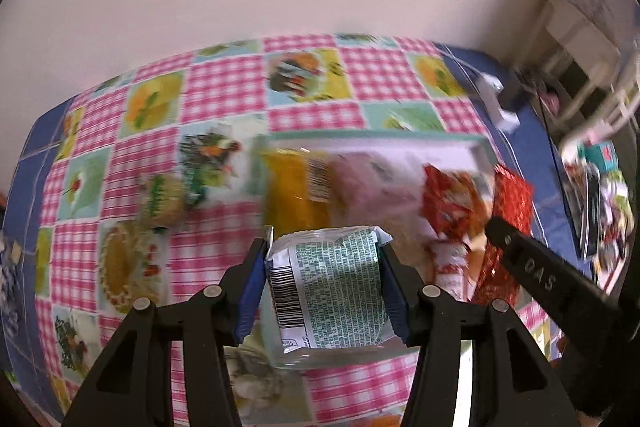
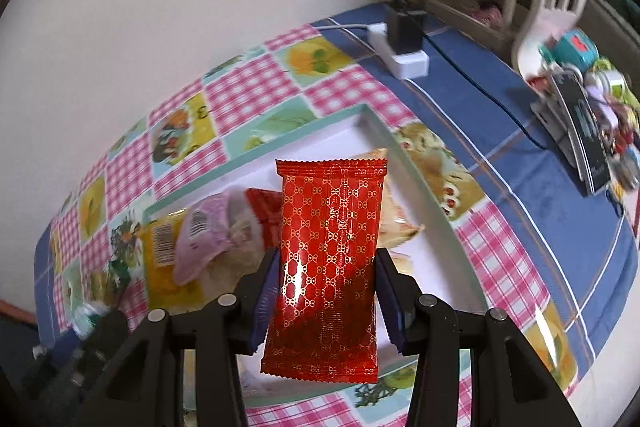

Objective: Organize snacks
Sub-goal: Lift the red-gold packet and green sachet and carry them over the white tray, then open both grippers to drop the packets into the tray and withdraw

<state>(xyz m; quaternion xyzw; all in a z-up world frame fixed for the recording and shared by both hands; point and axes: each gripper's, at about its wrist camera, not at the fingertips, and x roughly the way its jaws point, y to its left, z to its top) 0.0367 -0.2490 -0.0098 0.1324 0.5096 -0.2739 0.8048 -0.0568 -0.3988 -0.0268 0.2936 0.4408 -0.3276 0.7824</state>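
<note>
The counter (image 2: 540,195) meets a wall along the upper frame; bare checked cloth lies at the left of the left wrist view. The left hand-held gripper (image 1: 324,283) pinches a green-printed snack pack (image 1: 332,291) at lower centre, in front of the tray (image 2: 404,151). The right hand-held gripper (image 2: 326,301) pinches a red patterned packet (image 2: 332,259) over the tray, which holds a yellow pack (image 2: 160,255), a pink pack (image 2: 204,239) and, blurred, perhaps red ones.

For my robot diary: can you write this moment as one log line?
left hand-held gripper: holds green-print packet | right hand-held gripper: holds red packet | over tray
</note>
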